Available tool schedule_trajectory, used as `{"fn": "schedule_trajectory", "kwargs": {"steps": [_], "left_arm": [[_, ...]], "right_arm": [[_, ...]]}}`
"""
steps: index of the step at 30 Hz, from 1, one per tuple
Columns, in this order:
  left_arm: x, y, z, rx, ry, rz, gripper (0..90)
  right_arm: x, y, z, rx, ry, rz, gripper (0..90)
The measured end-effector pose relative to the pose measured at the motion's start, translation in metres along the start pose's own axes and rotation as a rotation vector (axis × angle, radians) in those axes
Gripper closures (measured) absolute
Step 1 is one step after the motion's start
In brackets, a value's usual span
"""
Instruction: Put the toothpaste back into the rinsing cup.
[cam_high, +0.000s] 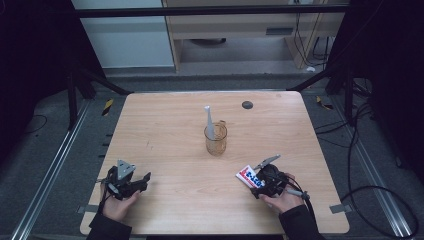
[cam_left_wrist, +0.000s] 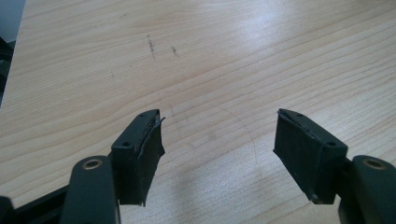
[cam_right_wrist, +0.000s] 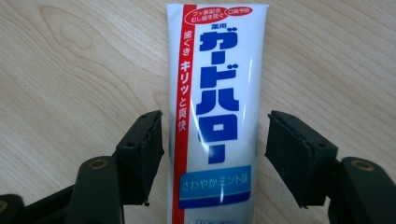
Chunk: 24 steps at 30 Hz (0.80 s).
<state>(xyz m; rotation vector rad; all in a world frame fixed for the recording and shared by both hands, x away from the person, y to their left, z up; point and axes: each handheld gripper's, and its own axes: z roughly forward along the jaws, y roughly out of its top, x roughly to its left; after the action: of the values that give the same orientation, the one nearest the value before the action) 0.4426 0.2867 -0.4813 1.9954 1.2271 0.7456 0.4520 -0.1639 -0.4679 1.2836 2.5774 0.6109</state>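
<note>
Both grippers, left (cam_high: 131, 182) and right (cam_right_wrist: 215, 149), jaws apart, toothpaste tube (cam_right_wrist: 215, 93) between right jaws, pale wooden table (cam_high: 165, 135), grey floor (cam_high: 50, 145)

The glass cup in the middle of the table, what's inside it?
The glass cup holds one white, stick-like object, leaning and poking above the rim. Its lower end is blurred through the glass, so what it is can't be told.

Toothpaste tube (cam_right_wrist: 217, 116) lies on the table (cam_high: 165, 130), right of the glass (cam_high: 216, 140).

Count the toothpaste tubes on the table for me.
1. The white, blue-lettered toothpaste tube lies flat on the wooden table between the right gripper and its open jaws.
</note>
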Motion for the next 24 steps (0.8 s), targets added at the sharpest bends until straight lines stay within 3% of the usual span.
{"fn": "schedule_trajectory", "kwargs": {"steps": [13,24], "left_arm": [[0.001,0.0,0.0,0.0,-0.002,-0.003,31.3],[0.001,0.0,0.001,0.002,-0.002,-0.002,31.2]], "right_arm": [[0.0,0.013,0.011,0.009,0.006,-0.005,37.9],[-0.001,0.017,0.017,0.049,0.013,0.012,41.1]]}}
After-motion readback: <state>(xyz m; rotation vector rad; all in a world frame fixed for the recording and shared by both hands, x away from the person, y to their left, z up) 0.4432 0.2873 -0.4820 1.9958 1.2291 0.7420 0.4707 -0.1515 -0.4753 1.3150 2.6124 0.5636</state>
